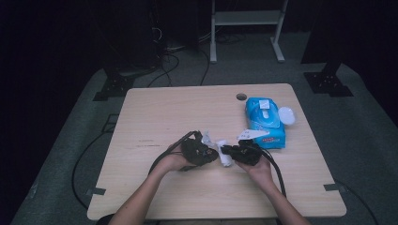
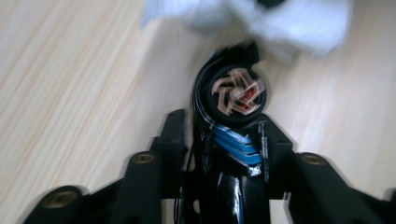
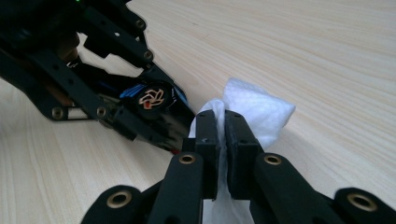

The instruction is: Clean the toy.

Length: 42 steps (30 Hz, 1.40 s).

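Both hands meet near the table's (image 1: 155,112) front: right gripper (image 3: 222,122) pinches the white wipe (image 3: 261,112), left gripper (image 1: 209,152) clamps a black round-faced gadget (image 2: 236,93) just beside it.

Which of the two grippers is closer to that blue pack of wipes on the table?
The right gripper. It sits just in front of the blue wipes pack, clamped on a white wipe. The left gripper lies farther off, beyond the wipe, gripping a black object.

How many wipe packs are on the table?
1: the blue wipe pack lies near the table's far right edge, beyond the right gripper. A round white lid sits beside it.
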Motion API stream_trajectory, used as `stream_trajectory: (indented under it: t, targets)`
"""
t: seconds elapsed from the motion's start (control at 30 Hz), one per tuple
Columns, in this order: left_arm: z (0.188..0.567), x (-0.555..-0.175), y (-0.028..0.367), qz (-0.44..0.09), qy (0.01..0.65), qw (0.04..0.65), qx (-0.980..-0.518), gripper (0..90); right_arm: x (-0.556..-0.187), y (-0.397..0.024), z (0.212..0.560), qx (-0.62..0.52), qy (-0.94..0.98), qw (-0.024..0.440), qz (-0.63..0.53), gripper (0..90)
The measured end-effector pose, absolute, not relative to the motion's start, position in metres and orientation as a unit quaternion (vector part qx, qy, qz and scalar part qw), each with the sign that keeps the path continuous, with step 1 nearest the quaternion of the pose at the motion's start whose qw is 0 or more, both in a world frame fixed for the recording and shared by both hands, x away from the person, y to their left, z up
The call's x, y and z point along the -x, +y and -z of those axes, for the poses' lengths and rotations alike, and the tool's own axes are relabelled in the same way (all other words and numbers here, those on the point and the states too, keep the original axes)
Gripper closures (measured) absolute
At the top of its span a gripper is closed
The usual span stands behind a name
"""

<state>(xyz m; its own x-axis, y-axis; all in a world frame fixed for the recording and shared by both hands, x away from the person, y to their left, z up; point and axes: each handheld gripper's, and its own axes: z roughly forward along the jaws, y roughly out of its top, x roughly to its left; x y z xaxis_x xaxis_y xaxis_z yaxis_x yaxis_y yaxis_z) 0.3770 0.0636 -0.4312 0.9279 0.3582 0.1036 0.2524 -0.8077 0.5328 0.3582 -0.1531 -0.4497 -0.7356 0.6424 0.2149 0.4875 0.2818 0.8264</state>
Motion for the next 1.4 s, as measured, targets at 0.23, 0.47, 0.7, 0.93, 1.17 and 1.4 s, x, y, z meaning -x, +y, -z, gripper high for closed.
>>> stream_trajectory:
  t: [0.23, 0.47, 0.7, 0.93, 1.17, 1.4]
  targets:
    - [0.425, -0.367, 0.075, -0.130, 0.149, 0.305, -0.932, 62.8, -0.359, -0.159, 0.444, -0.354, 0.788, 0.072, -0.499, 84.4]
    - [0.413, -0.356, 0.082, -0.129, 0.130, 0.380, -0.907, 63.7, -0.352, -0.164, 0.412, -0.330, 0.765, 0.055, -0.551, 84.5]
    - [0.415, -0.350, 0.075, -0.134, 0.115, 0.381, -0.907, 63.9, -0.343, -0.147, 0.395, -0.287, 0.784, 0.049, -0.549, 84.5]
    - [0.414, -0.351, 0.082, -0.130, 0.120, 0.395, -0.902, 64.0, -0.352, -0.160, 0.409, -0.314, 0.785, 0.042, -0.532, 84.6]
    - [0.413, -0.348, 0.077, -0.137, 0.112, 0.394, -0.902, 64.0, -0.345, -0.150, 0.398, -0.288, 0.785, 0.031, -0.548, 84.6]
    - [0.412, -0.348, 0.082, -0.135, 0.114, 0.399, -0.900, 64.2, -0.346, -0.153, 0.402, -0.296, 0.795, 0.058, -0.526, 84.7]
